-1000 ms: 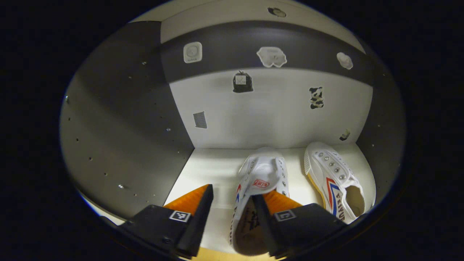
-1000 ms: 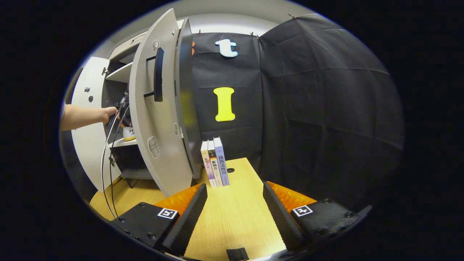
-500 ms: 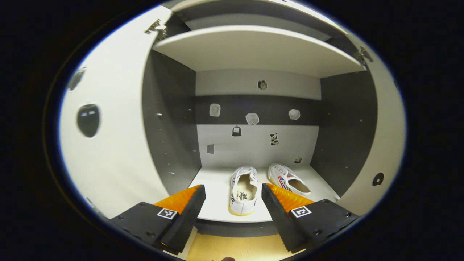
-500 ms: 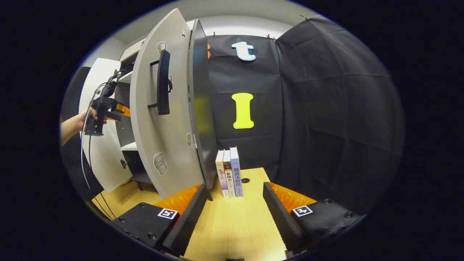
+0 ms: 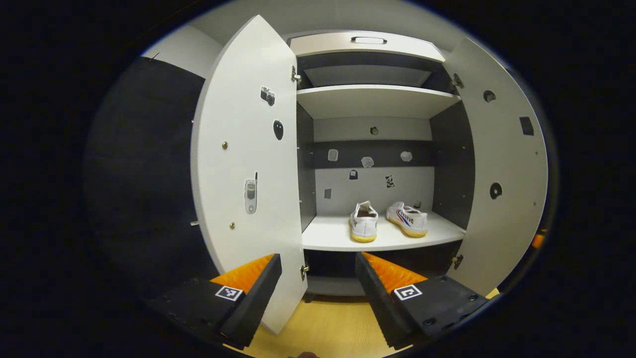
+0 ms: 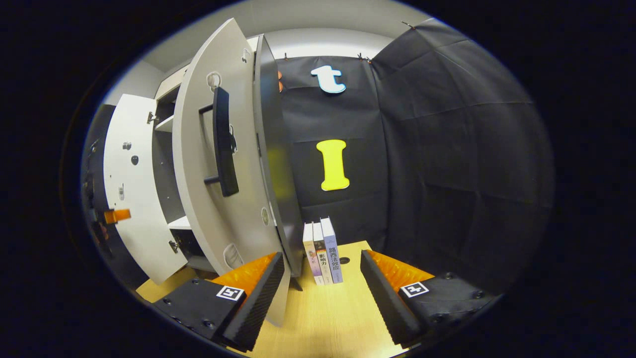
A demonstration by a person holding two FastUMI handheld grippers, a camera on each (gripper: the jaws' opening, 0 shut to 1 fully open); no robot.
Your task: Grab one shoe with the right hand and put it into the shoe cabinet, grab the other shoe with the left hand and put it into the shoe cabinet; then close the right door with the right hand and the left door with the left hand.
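Wooden floor (image 6: 318, 318), books (image 6: 323, 251) beside open right door (image 6: 213, 199), both grippers' fingers apart, empty.

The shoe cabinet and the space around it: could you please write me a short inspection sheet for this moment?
Surface: light wooden tabletop, bare in front of the claws.
Job's things: two white shoes side by side, apart, on the cabinet shelf; left door and right door both open.
Clutter: three books upright beside the cabinet.
Grippers: left claw open, holding nothing, facing the cabinet; right claw open, holding nothing, over the tabletop near the right door's outer face and black handle.
Cables: nothing seen.
Surroundings: black cloth booth wall; small stickers on the cabinet's back panel and doors.
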